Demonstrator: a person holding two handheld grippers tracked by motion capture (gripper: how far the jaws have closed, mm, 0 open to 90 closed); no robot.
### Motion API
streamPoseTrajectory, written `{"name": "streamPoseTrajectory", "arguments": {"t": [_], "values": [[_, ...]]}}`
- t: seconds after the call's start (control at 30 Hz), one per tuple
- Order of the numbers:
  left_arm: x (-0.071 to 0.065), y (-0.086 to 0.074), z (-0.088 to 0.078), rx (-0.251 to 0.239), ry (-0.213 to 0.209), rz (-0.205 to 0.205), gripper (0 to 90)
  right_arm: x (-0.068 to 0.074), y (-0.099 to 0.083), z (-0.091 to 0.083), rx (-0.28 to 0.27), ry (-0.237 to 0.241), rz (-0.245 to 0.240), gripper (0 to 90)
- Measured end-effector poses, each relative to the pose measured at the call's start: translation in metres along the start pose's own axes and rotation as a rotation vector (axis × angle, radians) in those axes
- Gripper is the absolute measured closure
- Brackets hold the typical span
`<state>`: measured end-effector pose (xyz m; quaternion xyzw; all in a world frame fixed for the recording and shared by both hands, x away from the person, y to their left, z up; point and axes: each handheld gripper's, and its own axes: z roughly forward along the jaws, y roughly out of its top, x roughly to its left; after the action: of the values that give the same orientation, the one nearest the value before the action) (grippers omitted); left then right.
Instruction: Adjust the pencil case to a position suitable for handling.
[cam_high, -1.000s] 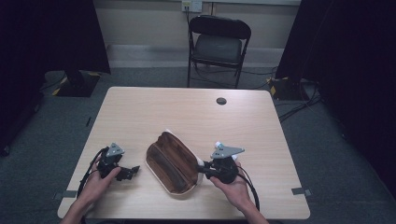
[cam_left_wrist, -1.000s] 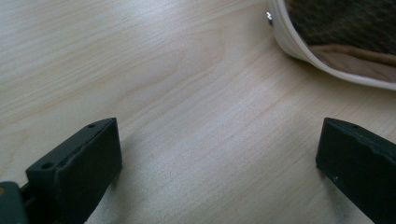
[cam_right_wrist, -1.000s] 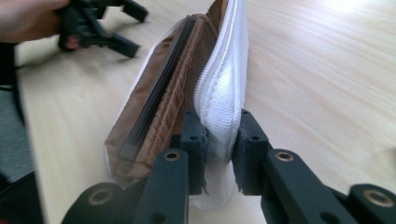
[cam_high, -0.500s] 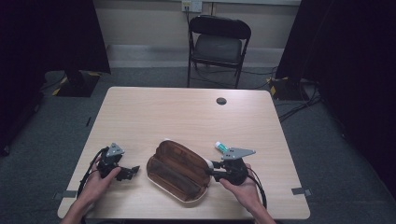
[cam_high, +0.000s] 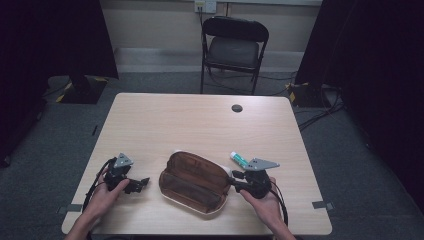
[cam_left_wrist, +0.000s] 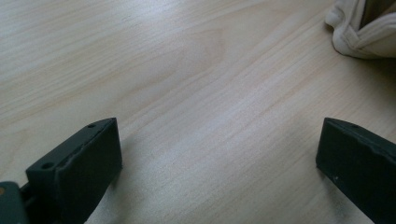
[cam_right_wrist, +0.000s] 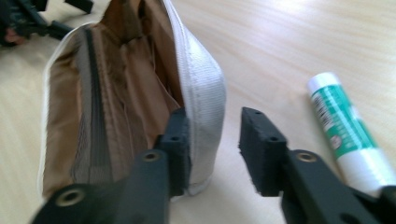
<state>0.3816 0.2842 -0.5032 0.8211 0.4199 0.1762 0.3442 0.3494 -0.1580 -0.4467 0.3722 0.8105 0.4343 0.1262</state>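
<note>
One pale wooden table (cam_high: 200, 125) takes up mid-frame, and the open brown fabric pouch with white trim (cam_high: 196, 182) lies lower centre on it. The right gripper (cam_right_wrist: 212, 140) straddles the pouch's wall, jaws just closing, gap showing. The left gripper (cam_left_wrist: 219, 154) gapes wide over bare wood. Small green-and-white tube (cam_right_wrist: 348, 130) at right.
</note>
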Motion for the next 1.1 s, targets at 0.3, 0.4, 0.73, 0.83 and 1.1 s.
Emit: {"name": "streamPoseTrajectory", "arguments": {"t": [0.3, 0.4, 0.73, 0.83, 1.1], "values": [[0.0, 0.0, 0.0, -0.001, 0.0, 0.002, 0.0, -0.016, 0.015, 0.019, -0.025, -0.042, 0.027, 76.9], [0.0, 0.0, 0.0, -0.001, 0.0, 0.001, 0.0, -0.02, 0.022, 0.028, -0.03, -0.048, 0.032, 76.9], [0.0, 0.0, 0.0, -0.001, 0.0, 0.002, 0.0, -0.032, 0.041, 0.054, -0.05, -0.056, 0.066, 73.4], [0.0, 0.0, 0.0, -0.001, 0.0, 0.002, 0.0, -0.034, 0.048, 0.059, -0.062, -0.059, 0.062, 71.6], [0.0, 0.0, 0.0, 0.0, 0.0, 0.0, 0.0, -0.034, 0.06, 0.075, -0.066, -0.044, 0.07, 66.7]]}}
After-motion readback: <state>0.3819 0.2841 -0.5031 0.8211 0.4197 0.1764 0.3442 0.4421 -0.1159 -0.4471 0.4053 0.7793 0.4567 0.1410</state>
